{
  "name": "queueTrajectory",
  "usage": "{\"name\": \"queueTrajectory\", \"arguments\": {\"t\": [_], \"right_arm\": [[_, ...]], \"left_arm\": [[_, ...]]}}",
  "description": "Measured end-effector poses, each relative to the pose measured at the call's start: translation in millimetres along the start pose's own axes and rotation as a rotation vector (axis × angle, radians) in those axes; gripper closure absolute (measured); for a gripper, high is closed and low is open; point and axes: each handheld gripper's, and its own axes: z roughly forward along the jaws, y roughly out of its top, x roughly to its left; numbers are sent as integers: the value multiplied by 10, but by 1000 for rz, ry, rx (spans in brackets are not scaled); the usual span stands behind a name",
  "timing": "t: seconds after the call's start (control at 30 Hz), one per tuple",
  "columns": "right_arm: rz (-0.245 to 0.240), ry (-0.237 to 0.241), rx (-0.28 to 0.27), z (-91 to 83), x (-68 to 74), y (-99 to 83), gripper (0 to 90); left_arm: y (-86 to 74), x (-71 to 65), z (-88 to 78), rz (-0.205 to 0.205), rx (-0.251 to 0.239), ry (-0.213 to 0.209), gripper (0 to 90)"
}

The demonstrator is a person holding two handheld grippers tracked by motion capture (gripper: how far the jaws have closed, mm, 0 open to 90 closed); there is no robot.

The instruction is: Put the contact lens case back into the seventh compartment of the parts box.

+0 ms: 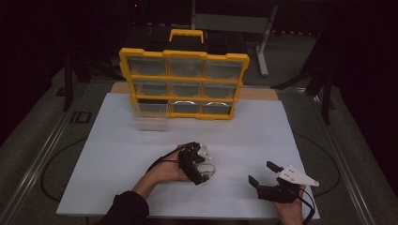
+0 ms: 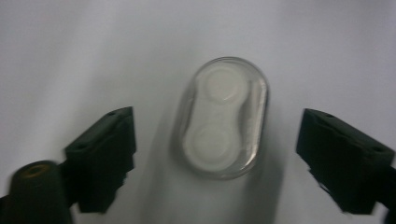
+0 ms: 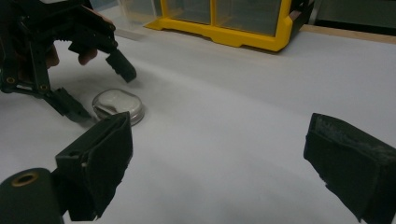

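From the high view, the left gripper [image 1: 201, 165] hangs over a small clear case [image 1: 207, 169] that lies flat on the white bench [image 1: 117, 154], a little inside the middle of its near edge. The right gripper [image 1: 264, 173] waits near the bench's near right corner, well apart from the case, jaws spread and empty. A yellow drawer cabinet [image 1: 184, 83] stands at the far edge, with a clear drawer [image 1: 150, 123] pulled out and lying in front of its lower left corner.

In the left gripper view, the case [image 2: 223, 117] sits between the two jaws, its long axis running along them. Neither pad touches it; the jaws stand apart on either side, so nothing is pinched yet. The step in hand appears to be the grasp. To do it well, the gripper should stay centred so both pads meet the curved long sides together; a lopsided closing would likely skate the smooth case across the bench.

In the right gripper view, the left gripper [image 3: 100, 88] straddles the case [image 3: 118, 106] with its tips at bench level, which looks low enough. The right gripper [image 3: 217, 168] should keep clear.
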Motion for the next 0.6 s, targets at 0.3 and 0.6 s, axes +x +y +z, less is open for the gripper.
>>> {"name": "queueTrajectory", "arguments": {"t": [0.3,0.6], "right_arm": [[2,-2,2,-1,-1,0,80],[1,0,2,1,1,0,80]], "left_arm": [[69,4,56,60,74,-15,396],[97,-22,40,85,106,-5,494]]}}
